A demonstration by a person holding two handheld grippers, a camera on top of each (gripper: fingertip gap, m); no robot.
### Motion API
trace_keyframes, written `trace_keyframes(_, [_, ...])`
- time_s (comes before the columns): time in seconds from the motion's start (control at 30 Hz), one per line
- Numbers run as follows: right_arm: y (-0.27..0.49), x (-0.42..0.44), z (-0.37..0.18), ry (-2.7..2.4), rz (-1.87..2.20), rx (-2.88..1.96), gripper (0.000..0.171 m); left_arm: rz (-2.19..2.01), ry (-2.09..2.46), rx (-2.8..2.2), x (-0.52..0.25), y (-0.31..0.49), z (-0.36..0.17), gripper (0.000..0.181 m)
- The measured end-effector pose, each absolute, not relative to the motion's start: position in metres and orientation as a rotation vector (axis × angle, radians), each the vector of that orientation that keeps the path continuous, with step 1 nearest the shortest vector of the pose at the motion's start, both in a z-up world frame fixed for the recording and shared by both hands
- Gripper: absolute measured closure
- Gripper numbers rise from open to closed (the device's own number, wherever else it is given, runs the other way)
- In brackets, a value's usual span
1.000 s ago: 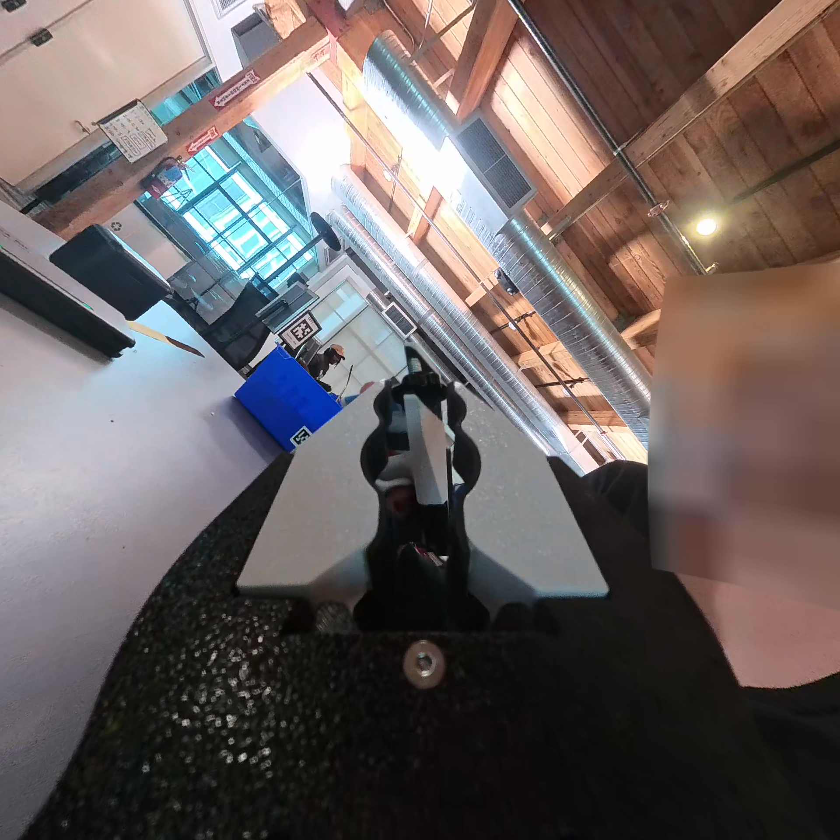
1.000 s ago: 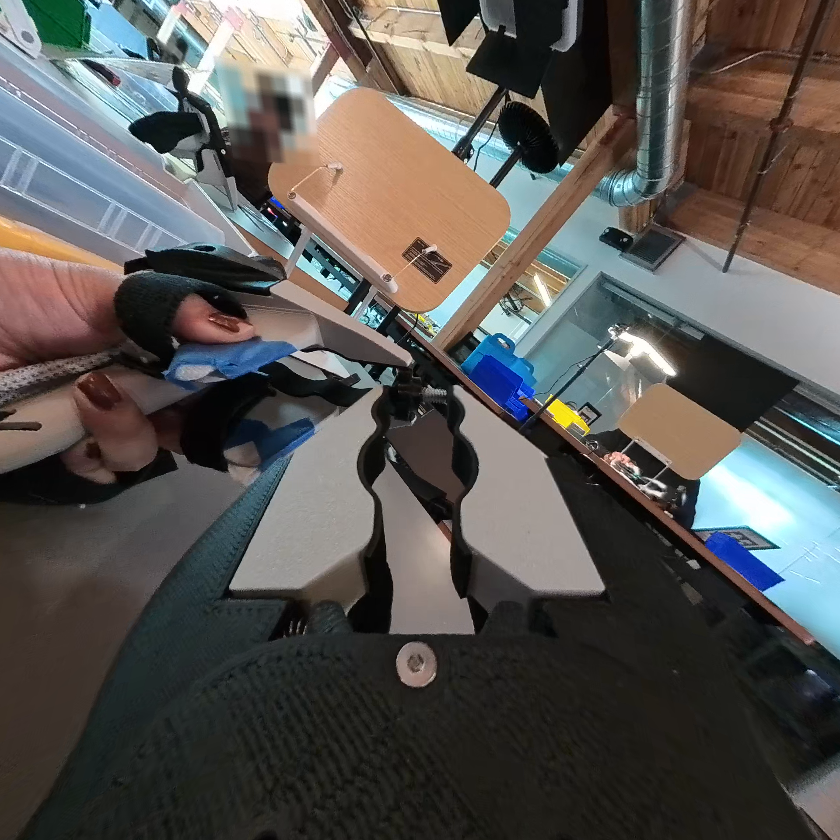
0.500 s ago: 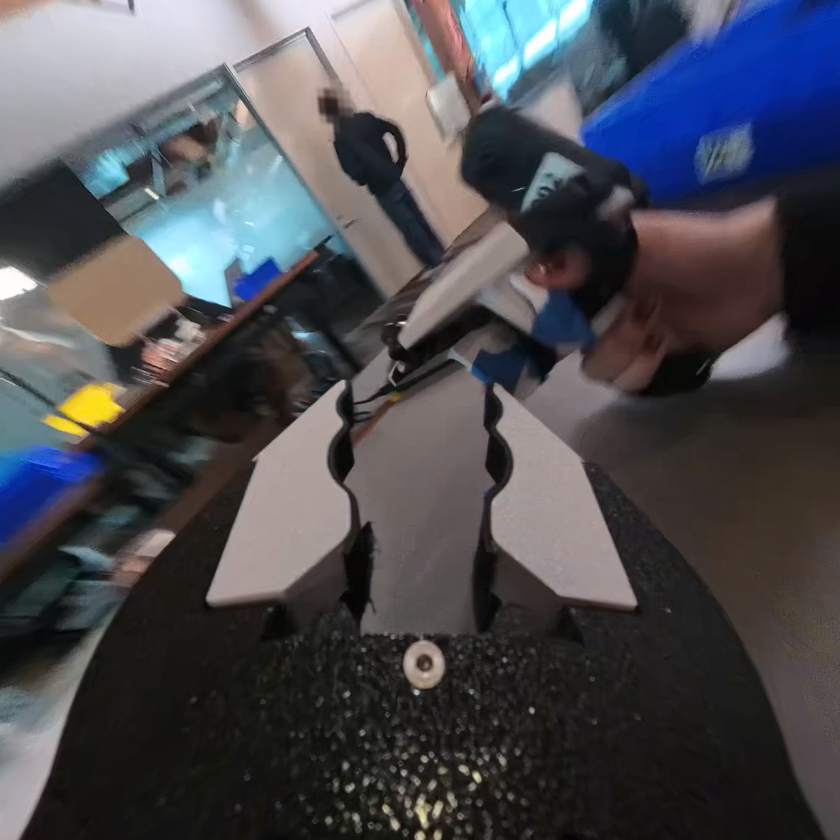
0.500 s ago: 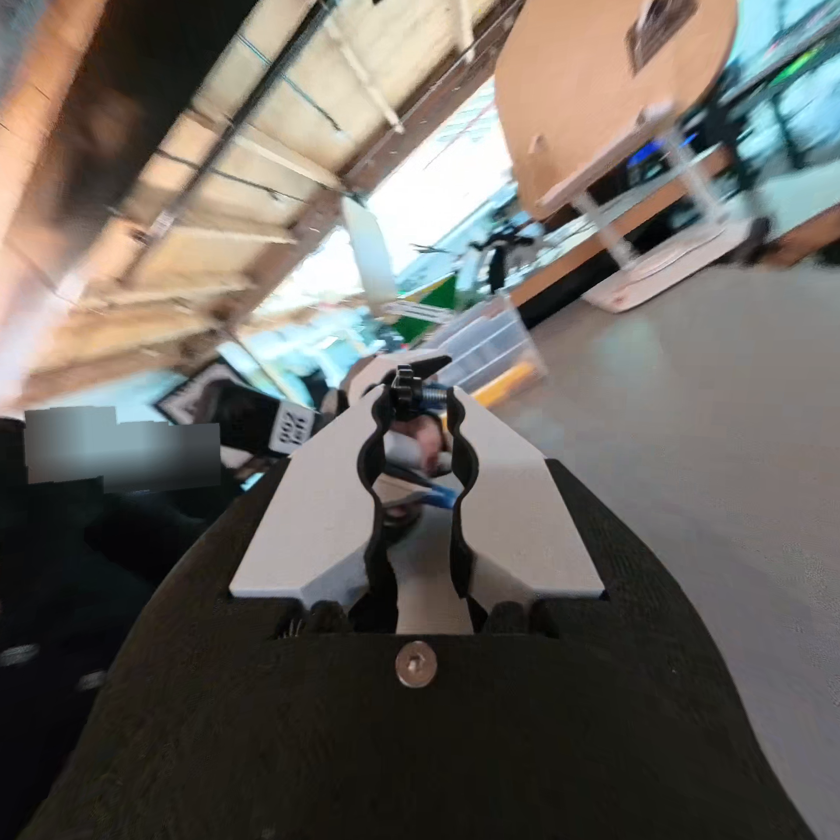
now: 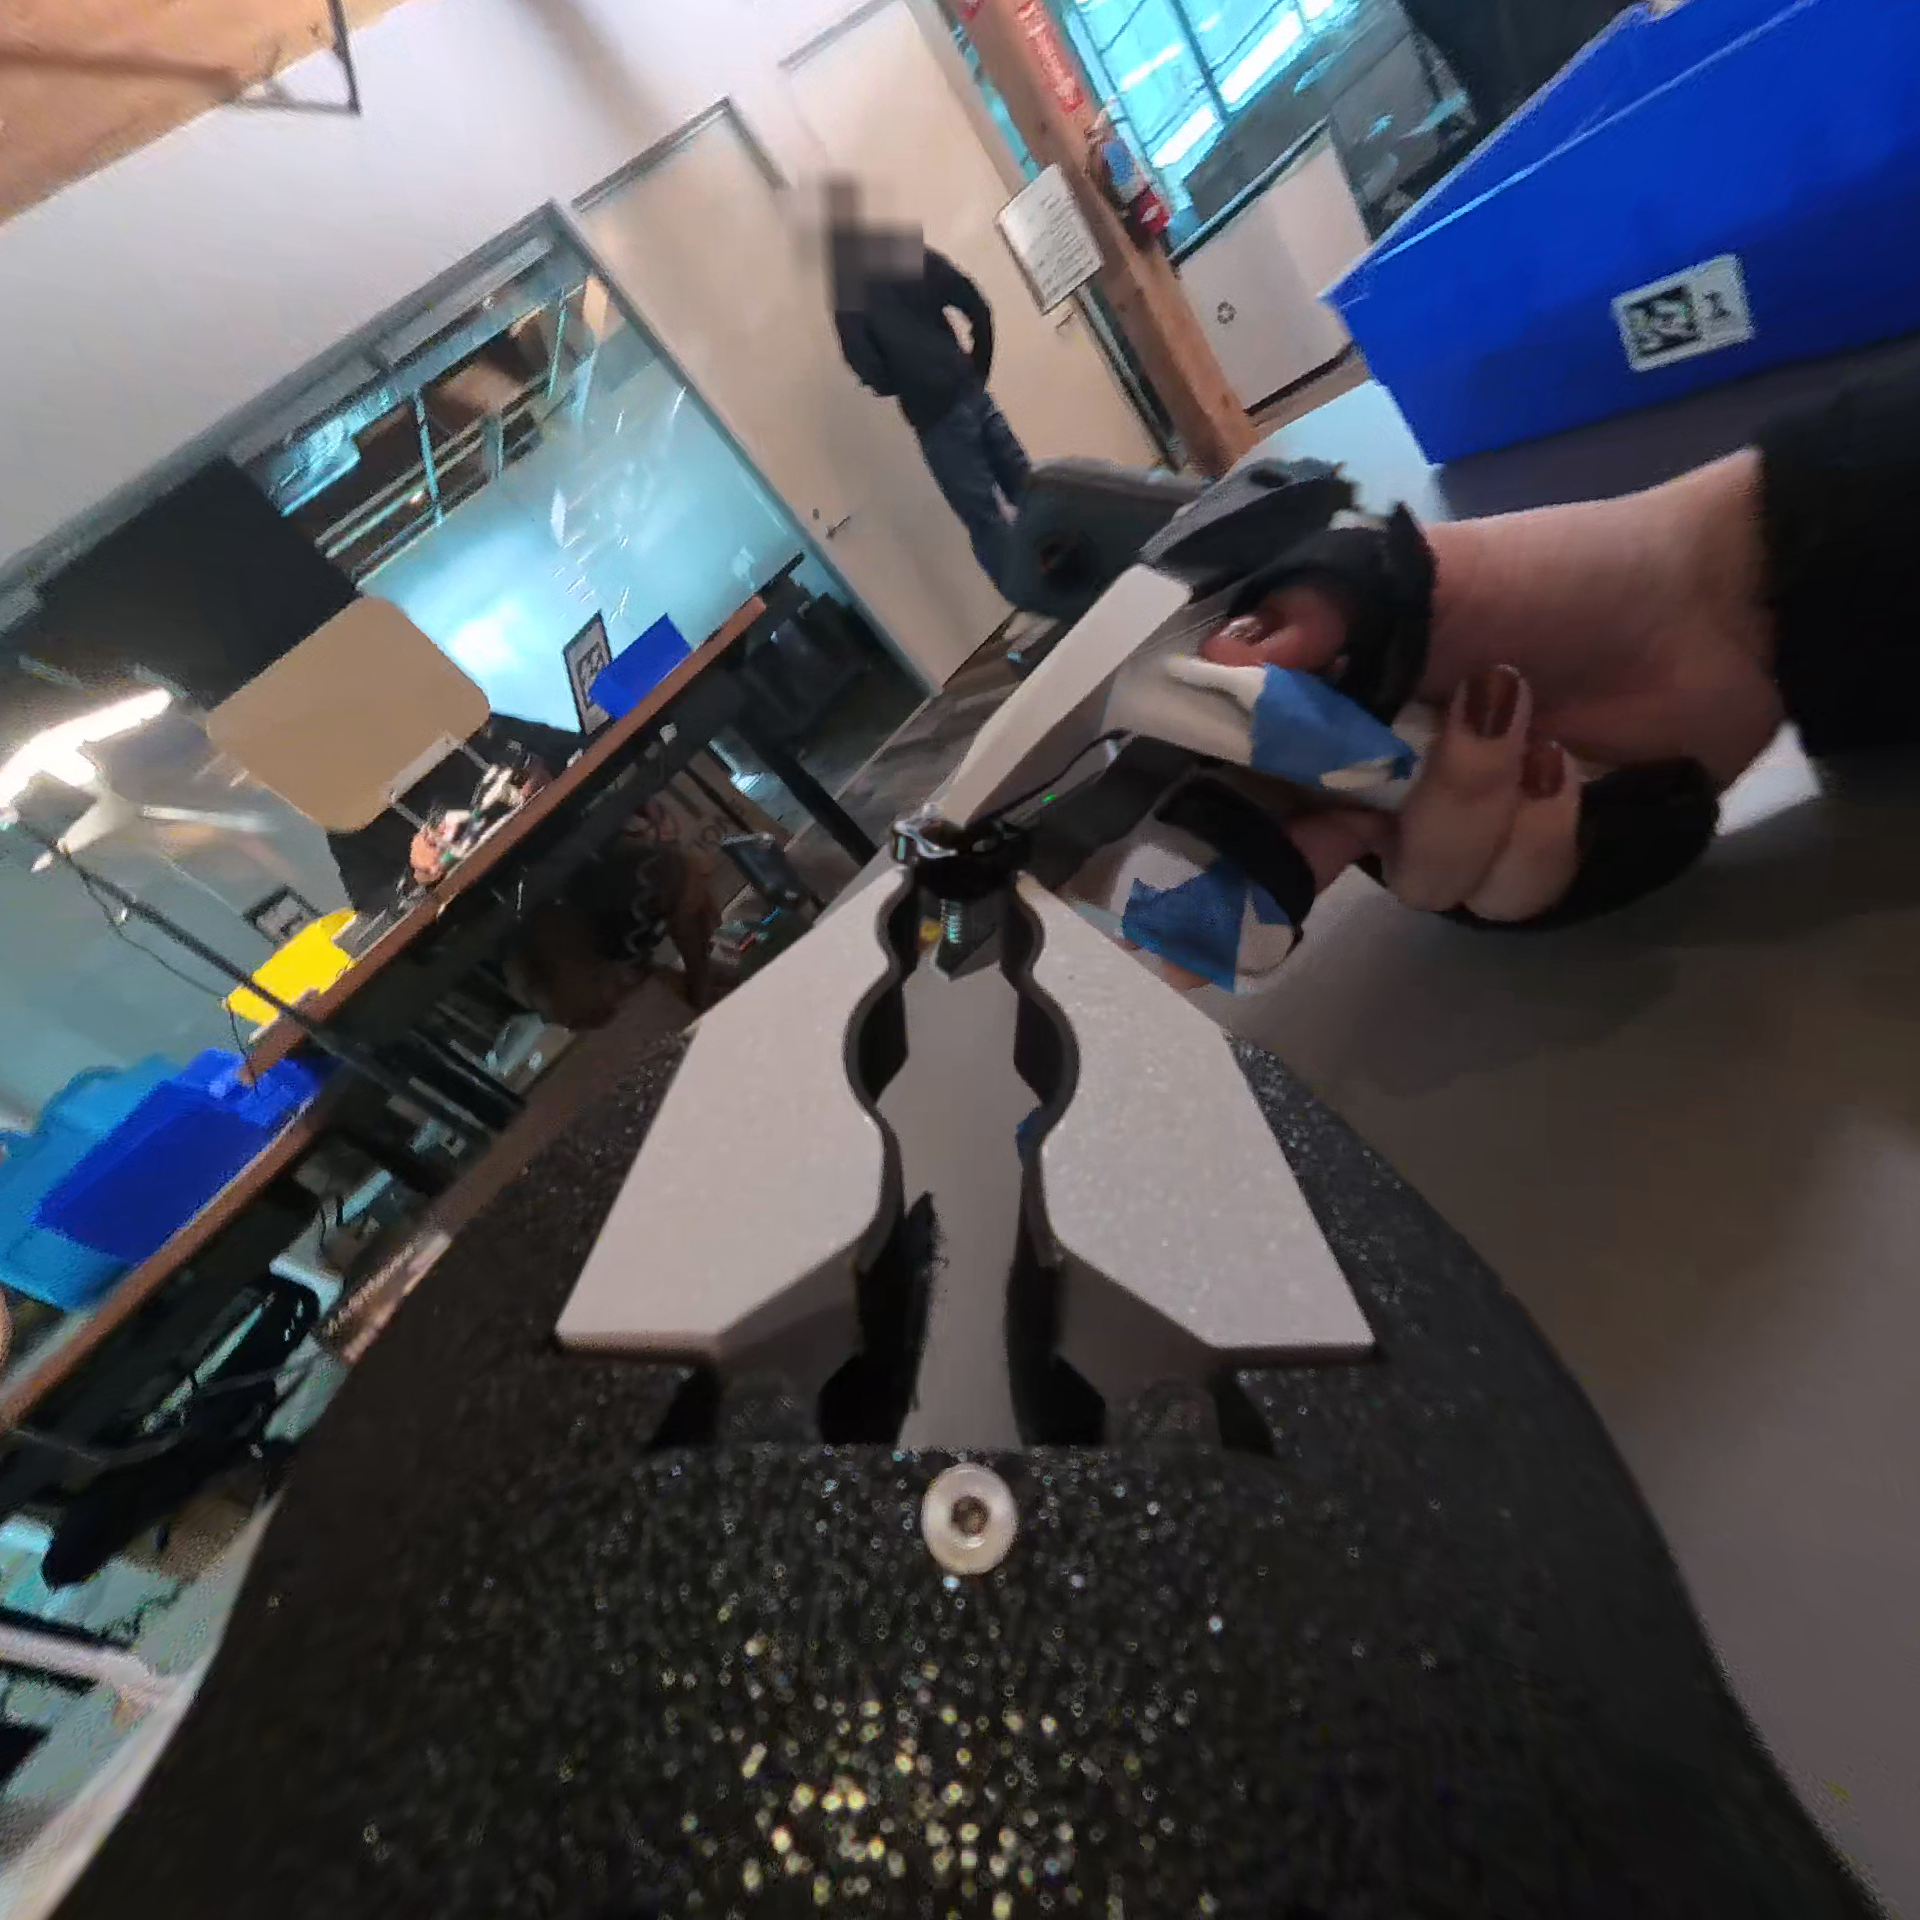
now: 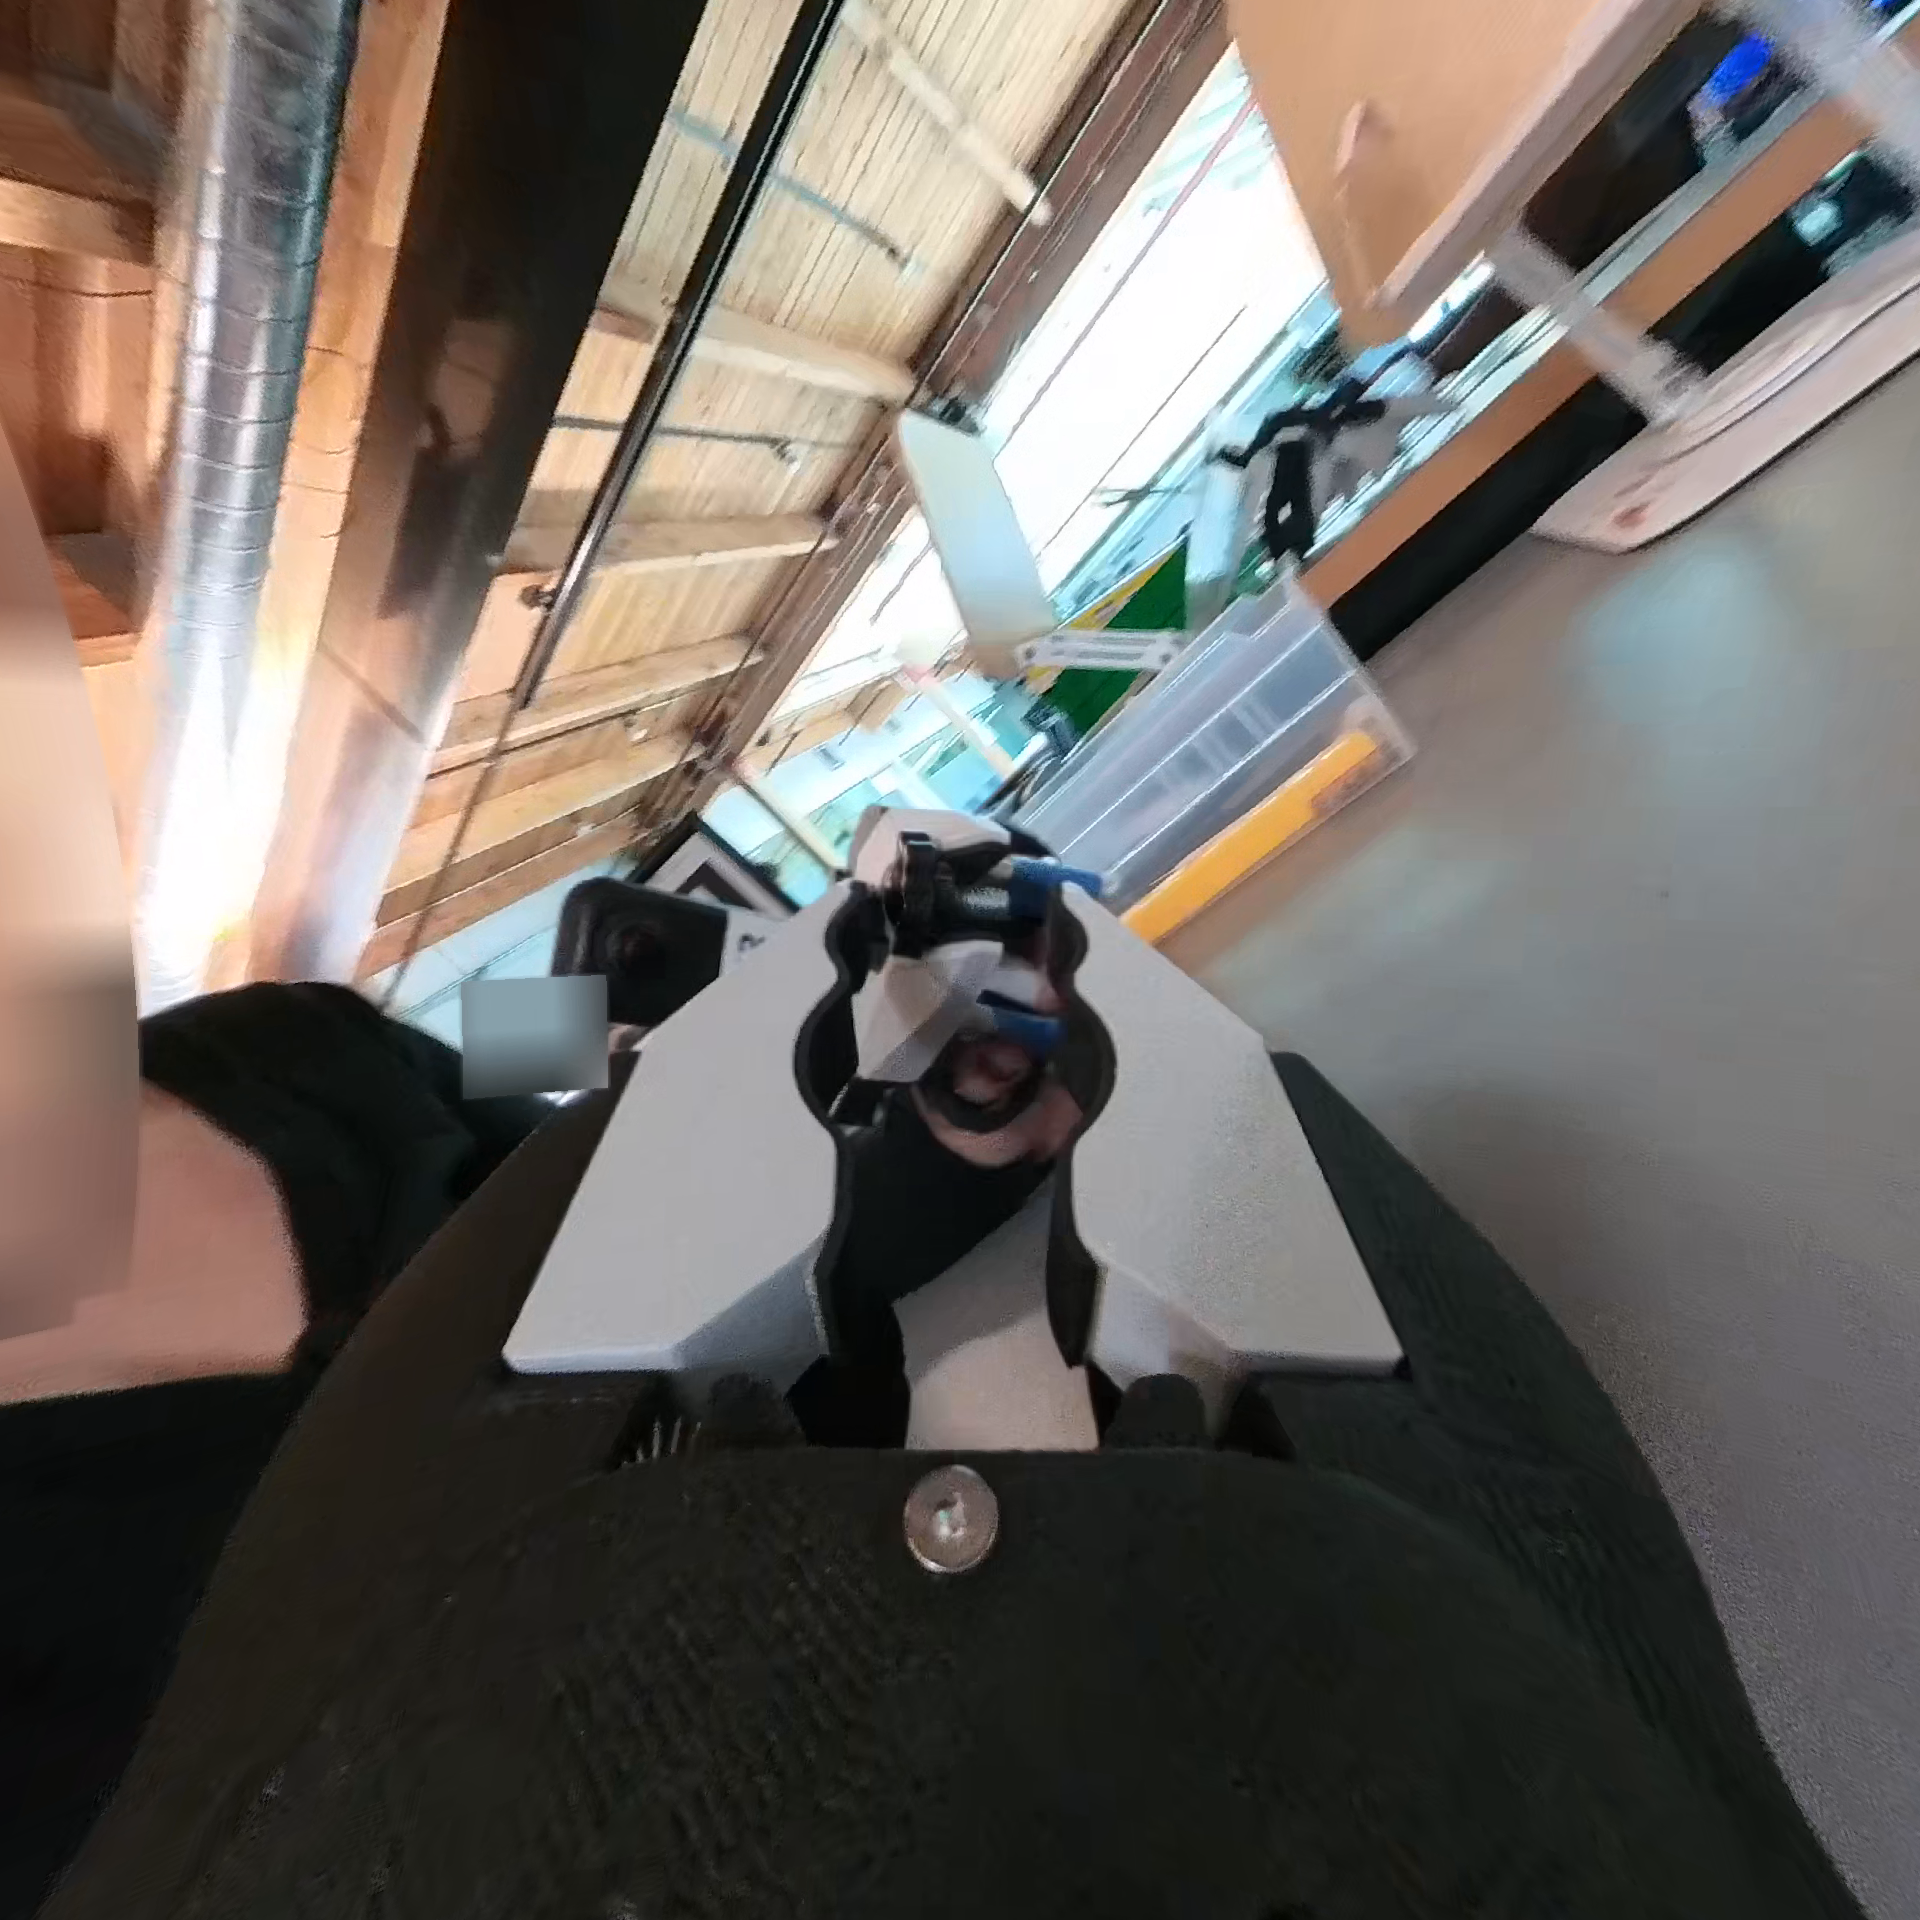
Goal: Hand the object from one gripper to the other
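The object is a small black knob with a threaded screw [image 5: 954, 868]. In the left wrist view it sits between the tips of my left gripper [image 5: 961, 883], whose jaws are closed in on the knob's sides. My right gripper [image 5: 951, 894] comes in from the right, held by a hand [image 5: 1558, 665], with one fingertip on the knob's top and the other at the thread's end. In the right wrist view the knob and screw [image 6: 940, 894] lie crosswise between the tips of my right gripper [image 6: 961, 904]. My left gripper's fingers [image 6: 914, 1008] show just behind it.
A blue bin [image 5: 1662, 229] stands on the grey table [image 5: 1558, 1143] at the far right. A person [image 5: 925, 343] stands by the wall behind. A clear plastic bin [image 6: 1226, 707] sits at the table's far edge in the right wrist view. My two grippers' fingertips are within a few centimetres of each other.
Half a second ago my left gripper was wide open and apart from the right one. It has since moved in and closed on the knob. The right gripper kept the knob throughout.
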State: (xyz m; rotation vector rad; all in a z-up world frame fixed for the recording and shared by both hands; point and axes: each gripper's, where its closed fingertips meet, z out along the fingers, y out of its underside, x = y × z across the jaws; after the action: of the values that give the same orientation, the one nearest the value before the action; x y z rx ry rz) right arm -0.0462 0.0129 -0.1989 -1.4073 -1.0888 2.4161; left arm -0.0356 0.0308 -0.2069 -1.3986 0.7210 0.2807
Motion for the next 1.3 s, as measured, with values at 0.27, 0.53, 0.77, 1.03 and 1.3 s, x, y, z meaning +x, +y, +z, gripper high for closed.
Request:
trace_keyframes(0.27, [0.046, -0.054, -0.192, -1.066, 1.668, -1.208, 0.120, -0.298, 0.295, -1.426, -0.065, 0.033, -0.189, 0.169])
trace_keyframes(0.53, [0.023, -0.058, -0.186, -1.237, 0.810, -0.759, 0.111, -1.434, 0.001, -1.466, -0.055, 0.019, -0.204, 0.169])
trace_keyframes(0.77, [-0.003, -0.073, -0.209, -1.425, 0.651, -0.641, 0.130, -1.670, -0.006, -1.544, -0.046, 0.004, -0.214, 0.169])
trace_keyframes(1.03, [0.006, -0.073, -0.206, -1.381, 0.716, -0.733, 0.146, -1.624, 0.060, -1.463, -0.048, 0.003, -0.203, 0.156])
trace_keyframes(1.3, [0.017, -0.059, -0.195, -1.228, 1.658, -1.118, 0.147, -0.379, 0.429, -1.426, -0.076, 0.014, -0.192, 0.137])
